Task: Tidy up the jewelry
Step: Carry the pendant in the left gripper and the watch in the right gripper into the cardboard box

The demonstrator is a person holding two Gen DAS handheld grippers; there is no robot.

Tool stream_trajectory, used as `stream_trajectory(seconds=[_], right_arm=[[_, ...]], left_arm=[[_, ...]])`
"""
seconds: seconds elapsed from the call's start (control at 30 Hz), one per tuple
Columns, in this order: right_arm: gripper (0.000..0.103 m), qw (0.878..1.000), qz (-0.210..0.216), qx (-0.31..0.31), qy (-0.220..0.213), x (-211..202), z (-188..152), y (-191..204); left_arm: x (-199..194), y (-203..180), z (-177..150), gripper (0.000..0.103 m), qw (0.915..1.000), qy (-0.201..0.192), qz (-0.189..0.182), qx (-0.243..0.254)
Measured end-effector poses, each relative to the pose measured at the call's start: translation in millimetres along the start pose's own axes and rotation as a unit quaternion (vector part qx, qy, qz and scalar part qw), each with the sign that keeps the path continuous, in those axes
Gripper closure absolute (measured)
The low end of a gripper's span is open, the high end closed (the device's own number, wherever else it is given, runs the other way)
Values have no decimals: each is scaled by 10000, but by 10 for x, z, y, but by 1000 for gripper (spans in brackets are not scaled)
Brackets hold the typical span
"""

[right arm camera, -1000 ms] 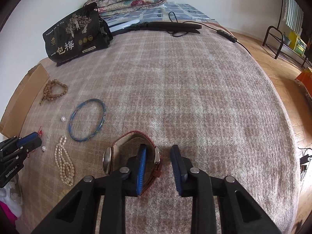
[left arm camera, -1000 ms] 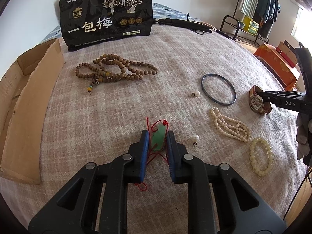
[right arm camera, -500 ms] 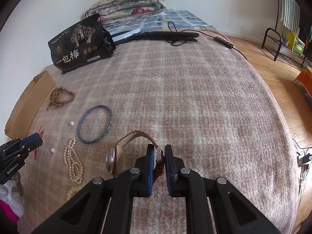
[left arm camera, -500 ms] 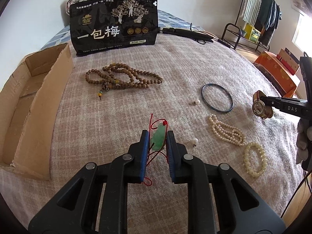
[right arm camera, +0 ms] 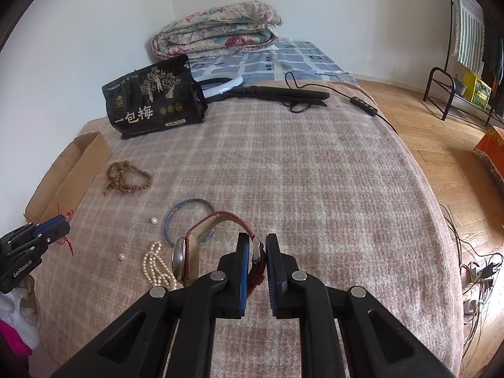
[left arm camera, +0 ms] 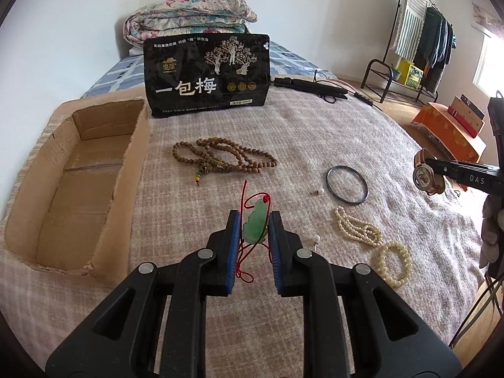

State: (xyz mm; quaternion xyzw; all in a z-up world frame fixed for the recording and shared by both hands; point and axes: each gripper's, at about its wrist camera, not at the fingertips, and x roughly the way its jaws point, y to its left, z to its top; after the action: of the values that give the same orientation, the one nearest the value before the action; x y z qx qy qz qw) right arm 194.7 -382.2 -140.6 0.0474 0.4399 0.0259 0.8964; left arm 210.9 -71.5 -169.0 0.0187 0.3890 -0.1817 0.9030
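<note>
My left gripper (left arm camera: 253,220) is shut on a green jade pendant (left arm camera: 255,224) with a red cord and holds it above the blanket. My right gripper (right arm camera: 255,245) is shut on the strap of a wristwatch (right arm camera: 184,260) with a reddish-brown band and holds it in the air; the watch also shows in the left wrist view (left arm camera: 423,174). An open cardboard box (left arm camera: 78,186) lies at the left. On the blanket lie wooden prayer beads (left arm camera: 220,157), a dark blue bangle (left arm camera: 346,184), a pearl necklace (left arm camera: 356,226), a pale bead bracelet (left arm camera: 395,263) and two loose pearl earrings (left arm camera: 316,237).
A black snack bag (left arm camera: 206,75) stands at the back of the blanket. A folded quilt (right arm camera: 217,28), a black hair straightener with cable (right arm camera: 283,93), a clothes rack (left arm camera: 419,41) and an orange box (left arm camera: 450,129) lie beyond. The bed edge drops to wooden floor at the right.
My right gripper closed on the watch strap and lifted the watch off the blanket. My left gripper rose with the pendant, bringing the box more into view.
</note>
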Motion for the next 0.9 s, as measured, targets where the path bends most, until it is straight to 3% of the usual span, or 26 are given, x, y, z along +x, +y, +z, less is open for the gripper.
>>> stream_trajectory(seconds=[0.37, 0.9], right_arm=[[95, 9982, 429, -357, -215, -148, 237, 667], [95, 9896, 1059, -932, -269, 85, 631, 1880]], left_arm=[[-412, 474, 60, 86, 9987, -294, 337, -236], [-670, 1420, 71, 86, 9920, -498, 930, -686]])
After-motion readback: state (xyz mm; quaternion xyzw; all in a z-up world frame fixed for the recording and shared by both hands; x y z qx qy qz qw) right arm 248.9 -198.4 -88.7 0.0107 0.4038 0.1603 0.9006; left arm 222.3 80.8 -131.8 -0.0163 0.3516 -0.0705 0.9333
